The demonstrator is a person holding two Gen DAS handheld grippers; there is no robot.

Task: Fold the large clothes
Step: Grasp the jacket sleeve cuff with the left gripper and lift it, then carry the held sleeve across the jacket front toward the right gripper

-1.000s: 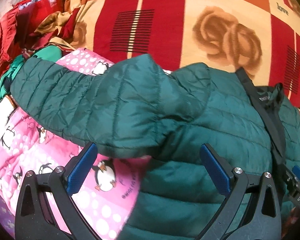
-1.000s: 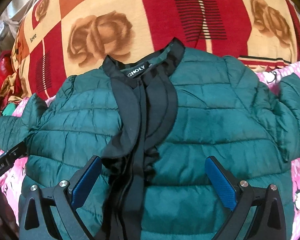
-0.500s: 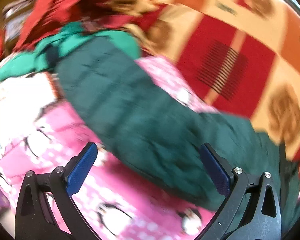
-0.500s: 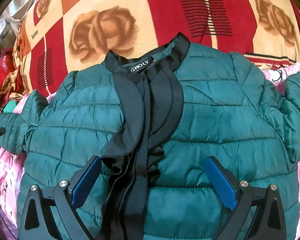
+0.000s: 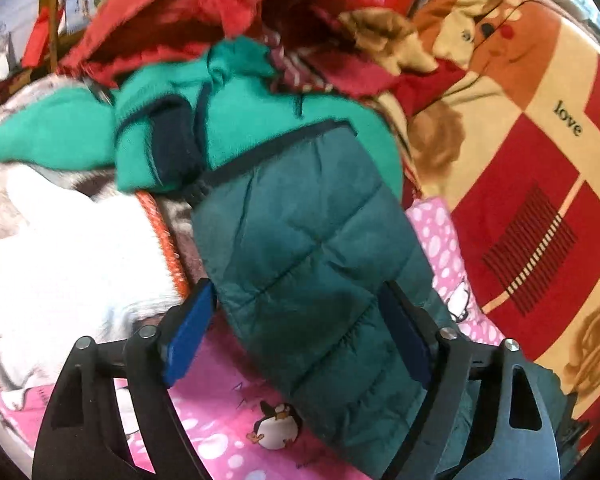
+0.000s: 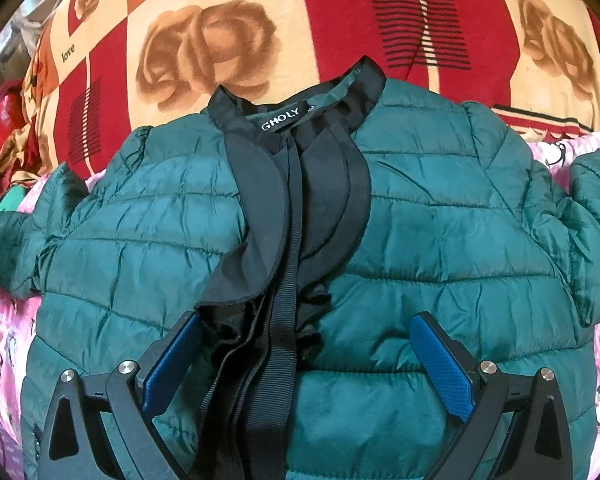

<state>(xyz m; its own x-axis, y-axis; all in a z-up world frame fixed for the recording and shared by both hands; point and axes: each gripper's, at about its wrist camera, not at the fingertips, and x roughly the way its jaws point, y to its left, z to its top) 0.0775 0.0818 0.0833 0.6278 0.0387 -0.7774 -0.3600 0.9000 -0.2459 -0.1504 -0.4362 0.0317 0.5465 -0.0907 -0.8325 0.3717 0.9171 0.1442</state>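
A dark green quilted jacket (image 6: 420, 240) lies front up on the bed, its black collar (image 6: 280, 122) at the far side and a black placket running down the middle. My right gripper (image 6: 306, 360) hovers open over the placket at chest height, holding nothing. In the left wrist view the jacket's sleeve (image 5: 308, 248) stretches away to its black-trimmed cuff (image 5: 260, 156). My left gripper (image 5: 296, 334) straddles this sleeve and its jaws are closing; the sleeve is between the blue pads (image 5: 188, 332), which stand at its edges without squeezing it.
The jacket rests on a pink penguin blanket (image 5: 228, 412) over a red and cream rose blanket (image 6: 220, 40). Beyond the cuff lie a bright green garment (image 5: 240, 120), a white fluffy garment (image 5: 60, 248) and a heap of red clothes (image 5: 180, 12).
My left gripper swept along the sleeve from the shoulder toward the cuff, rolled, and its jaws narrowed around the sleeve. The right gripper kept still over the placket.
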